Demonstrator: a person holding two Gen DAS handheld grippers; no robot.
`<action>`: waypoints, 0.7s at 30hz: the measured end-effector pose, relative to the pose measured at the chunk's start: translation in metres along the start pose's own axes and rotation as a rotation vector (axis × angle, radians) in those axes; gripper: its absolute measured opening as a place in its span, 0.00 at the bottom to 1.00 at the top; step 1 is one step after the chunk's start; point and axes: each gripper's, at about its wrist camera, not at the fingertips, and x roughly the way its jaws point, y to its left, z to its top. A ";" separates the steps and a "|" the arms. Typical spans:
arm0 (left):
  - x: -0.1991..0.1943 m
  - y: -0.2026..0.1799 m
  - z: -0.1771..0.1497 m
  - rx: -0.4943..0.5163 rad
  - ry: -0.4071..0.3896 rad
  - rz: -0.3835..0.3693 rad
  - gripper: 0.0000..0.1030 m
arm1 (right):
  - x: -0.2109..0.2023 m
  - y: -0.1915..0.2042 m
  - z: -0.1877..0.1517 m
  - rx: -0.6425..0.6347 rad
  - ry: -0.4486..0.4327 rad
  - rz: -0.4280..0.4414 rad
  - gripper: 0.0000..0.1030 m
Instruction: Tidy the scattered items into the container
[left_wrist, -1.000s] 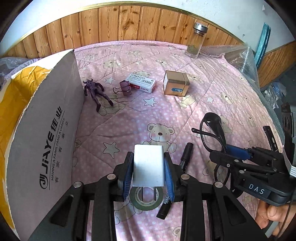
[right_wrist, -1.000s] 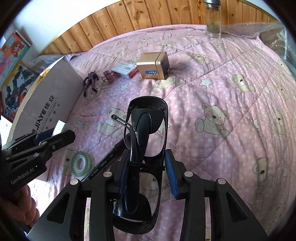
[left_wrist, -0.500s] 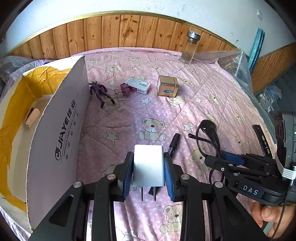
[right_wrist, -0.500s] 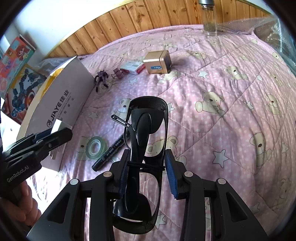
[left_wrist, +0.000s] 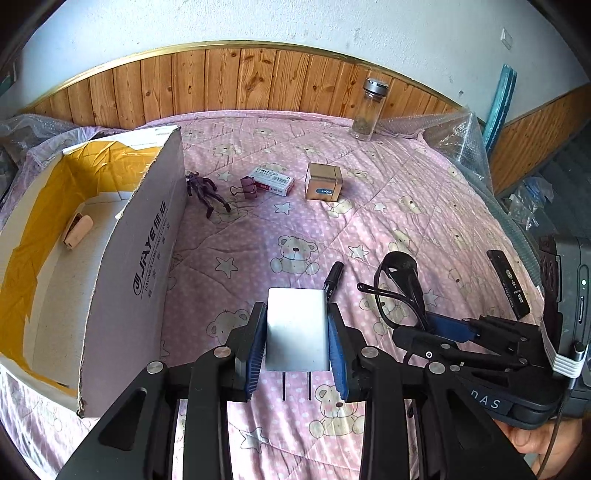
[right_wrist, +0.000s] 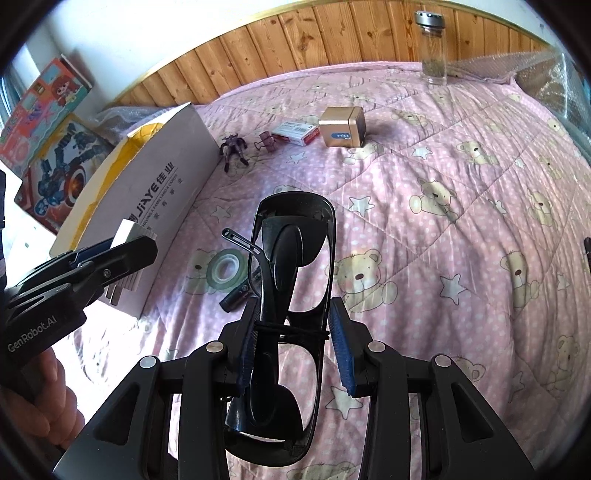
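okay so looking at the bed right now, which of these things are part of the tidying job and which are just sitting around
Part of the job: cardboard box; white charger in the left gripper; black glasses in the right gripper; tape roll; marker; purple figure; binder clip; staples box; gold tin.

Just lying about: glass jar; bubble wrap; toy boxes.

1. I see a pink quilt (left_wrist: 388, 206) with bears and stars, covering the bed before me.
2. Wooden panelling (left_wrist: 229, 81) runs behind it, under a white wall (left_wrist: 295, 22).
3. Bubble wrap (left_wrist: 454, 136) lies crumpled at the far right corner.
4. Daylight falls bright across the whole quilt.
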 end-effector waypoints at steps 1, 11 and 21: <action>-0.003 0.000 -0.001 -0.001 -0.004 0.000 0.32 | -0.002 0.003 -0.001 -0.006 -0.002 0.002 0.38; -0.028 0.003 -0.009 -0.012 -0.048 -0.010 0.32 | -0.018 0.032 -0.010 -0.059 -0.018 0.015 0.38; -0.049 0.014 -0.014 -0.036 -0.073 0.010 0.32 | -0.030 0.063 -0.015 -0.116 -0.028 0.037 0.38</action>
